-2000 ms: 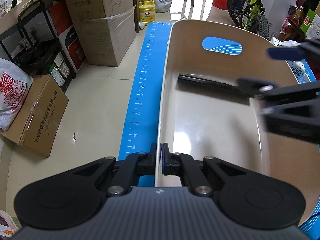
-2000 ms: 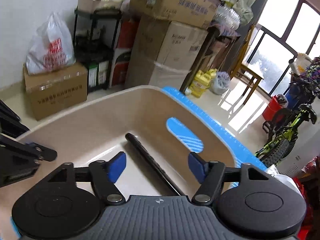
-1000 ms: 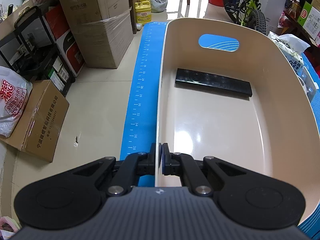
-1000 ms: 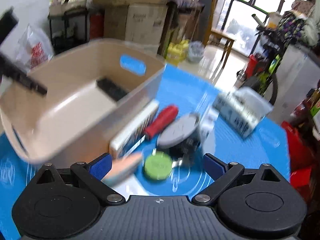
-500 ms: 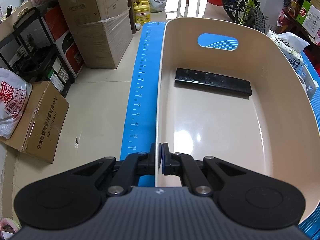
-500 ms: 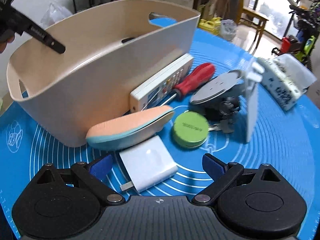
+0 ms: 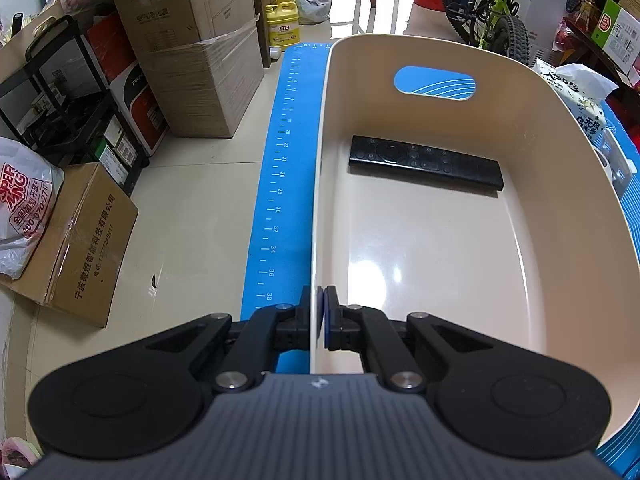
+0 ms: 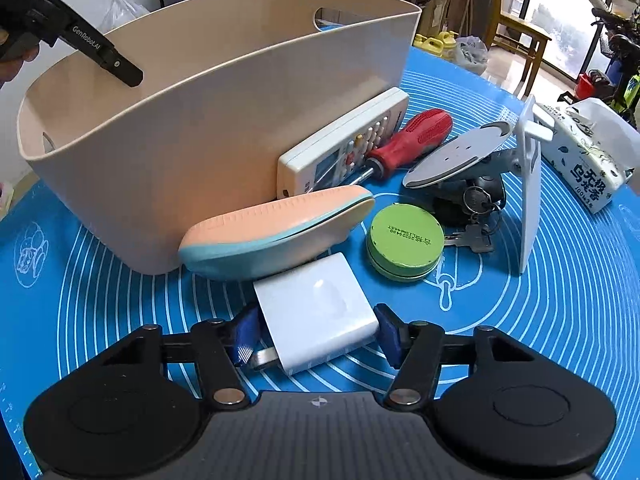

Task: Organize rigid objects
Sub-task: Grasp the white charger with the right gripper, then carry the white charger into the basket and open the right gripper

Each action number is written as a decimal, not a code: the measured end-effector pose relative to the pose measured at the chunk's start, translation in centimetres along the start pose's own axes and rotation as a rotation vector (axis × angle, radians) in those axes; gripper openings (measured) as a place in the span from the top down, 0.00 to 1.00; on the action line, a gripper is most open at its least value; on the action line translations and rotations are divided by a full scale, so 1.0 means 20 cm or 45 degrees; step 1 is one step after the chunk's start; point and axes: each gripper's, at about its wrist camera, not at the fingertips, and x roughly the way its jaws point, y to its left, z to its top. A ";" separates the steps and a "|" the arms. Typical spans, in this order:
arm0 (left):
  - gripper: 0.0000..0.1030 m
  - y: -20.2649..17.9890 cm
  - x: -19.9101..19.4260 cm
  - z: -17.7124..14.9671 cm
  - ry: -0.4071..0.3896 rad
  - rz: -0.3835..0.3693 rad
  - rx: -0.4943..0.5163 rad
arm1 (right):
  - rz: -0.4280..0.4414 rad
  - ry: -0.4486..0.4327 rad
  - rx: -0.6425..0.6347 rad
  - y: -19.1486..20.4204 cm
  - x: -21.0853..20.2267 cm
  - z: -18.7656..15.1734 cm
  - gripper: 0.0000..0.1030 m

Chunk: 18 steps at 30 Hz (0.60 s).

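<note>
Two grippers are at work on your round blue silicone mat [image 8: 560,300]. Your left gripper [image 7: 319,320] is clamped tight on the near rim of the beige plastic tub [image 7: 440,264], one finger outside the wall and one inside. Within the tub, a slim black remote control [image 7: 426,162] lies flat across the floor near the far end, below the oval handle cut-out.

Your right gripper [image 8: 316,336] is low over the mat with its jaws just closing around a white square charger block [image 8: 316,312]; the blue pads [image 8: 244,334] sit right at the block's two sides, though you cannot tell from this angle whether they are pressing on it, and its metal prong pokes out toward the camera beside the left pad.

Just beyond the charger, a peach and teal oval case [image 8: 276,232] lies against the tub's outer wall. A white remote with coloured buttons [image 8: 344,144] leans on that same wall, and a red-handled screwdriver [image 8: 408,140] lies beside it. A round green tin [image 8: 405,240] sits to the right of the oval case, near a grey and white stand [image 8: 460,156] with a bunch of keys [image 8: 476,216] under it. A wrapped tissue pack [image 8: 584,160] rests at the far right.
</note>
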 end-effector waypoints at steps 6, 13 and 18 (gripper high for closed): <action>0.95 0.00 0.00 0.00 0.000 0.000 0.000 | -0.083 -0.008 0.023 0.00 -0.04 -0.01 0.40; 0.95 0.00 0.00 0.00 0.002 -0.002 -0.002 | -0.136 -0.106 0.098 -0.07 -0.20 0.00 0.40; 0.95 0.00 0.00 0.00 0.003 -0.002 -0.002 | -0.185 -0.213 0.133 -0.10 -0.36 0.06 0.40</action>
